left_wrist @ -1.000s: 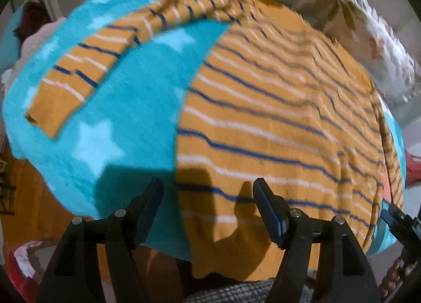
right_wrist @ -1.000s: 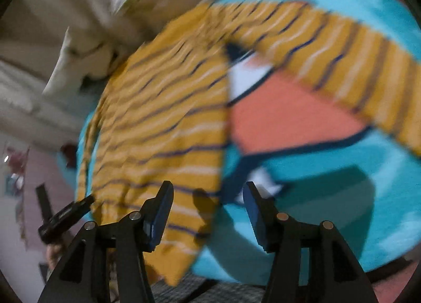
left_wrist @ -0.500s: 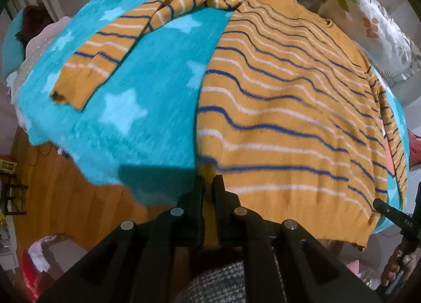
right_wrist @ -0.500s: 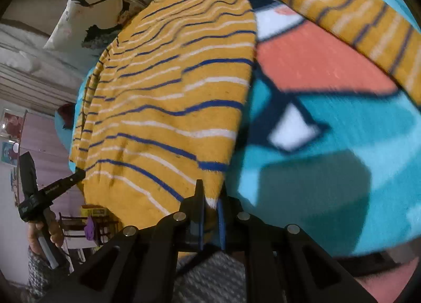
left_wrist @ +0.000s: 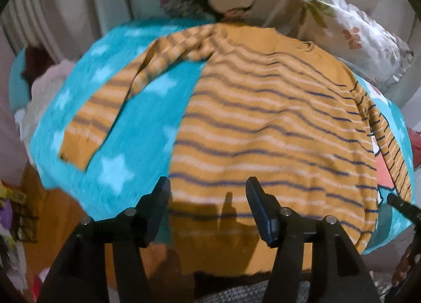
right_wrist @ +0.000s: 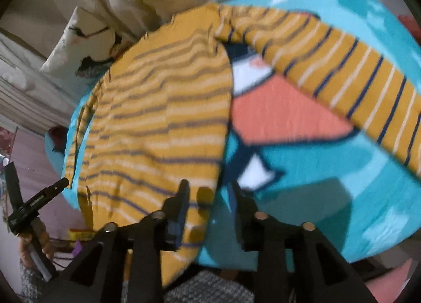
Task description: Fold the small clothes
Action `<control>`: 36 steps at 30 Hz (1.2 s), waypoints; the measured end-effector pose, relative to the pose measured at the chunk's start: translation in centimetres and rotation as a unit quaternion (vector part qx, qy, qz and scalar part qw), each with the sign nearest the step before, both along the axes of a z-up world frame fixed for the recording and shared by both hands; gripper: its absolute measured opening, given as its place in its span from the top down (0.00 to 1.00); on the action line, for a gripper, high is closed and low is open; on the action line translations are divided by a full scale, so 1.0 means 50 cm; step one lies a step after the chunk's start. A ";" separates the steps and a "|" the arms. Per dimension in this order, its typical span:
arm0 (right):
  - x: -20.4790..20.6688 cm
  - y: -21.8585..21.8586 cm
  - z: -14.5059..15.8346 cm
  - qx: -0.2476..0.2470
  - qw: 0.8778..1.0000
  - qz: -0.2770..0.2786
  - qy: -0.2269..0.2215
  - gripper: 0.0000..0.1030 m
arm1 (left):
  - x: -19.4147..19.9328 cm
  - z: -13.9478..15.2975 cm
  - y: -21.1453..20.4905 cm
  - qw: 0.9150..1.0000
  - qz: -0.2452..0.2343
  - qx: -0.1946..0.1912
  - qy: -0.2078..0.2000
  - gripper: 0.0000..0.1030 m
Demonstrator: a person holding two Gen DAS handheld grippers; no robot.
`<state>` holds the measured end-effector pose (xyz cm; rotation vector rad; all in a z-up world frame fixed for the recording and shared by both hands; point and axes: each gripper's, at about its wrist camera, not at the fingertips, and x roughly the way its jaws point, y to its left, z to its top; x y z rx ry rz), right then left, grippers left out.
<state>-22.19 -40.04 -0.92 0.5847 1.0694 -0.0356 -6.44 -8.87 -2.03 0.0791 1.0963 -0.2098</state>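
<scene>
A mustard sweater (left_wrist: 263,119) with navy and white stripes lies flat on a turquoise star blanket (left_wrist: 147,108), both sleeves spread out. Its left sleeve (left_wrist: 105,108) runs toward the blanket's edge. My left gripper (left_wrist: 208,187) hovers over the hem's left corner. Its jaws are opening and the pads are clear of the cloth. In the right wrist view the sweater (right_wrist: 163,119) and its right sleeve (right_wrist: 342,66) show. My right gripper (right_wrist: 209,190) hangs above the hem's right corner, jaws opening. A bit of hem shows in the gap, not pinched.
Floral pillows (left_wrist: 355,40) and a bird-print pillow (right_wrist: 84,40) line the far side. The blanket (right_wrist: 315,171) drops off the near edge above a wooden floor (left_wrist: 52,211). A hand (right_wrist: 34,245) holds the left gripper (right_wrist: 34,205) at the left. Grey knit clothing (left_wrist: 250,292) lies just below.
A second ago both grippers stood open. Half a second ago each was shut on a hem corner. Now both have let go and risen off the sweater.
</scene>
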 end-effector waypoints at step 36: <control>-0.026 -0.069 -0.024 0.008 0.993 -0.121 0.011 0.46 | -0.064 0.014 -0.252 0.993 -0.113 0.023 0.008 0.19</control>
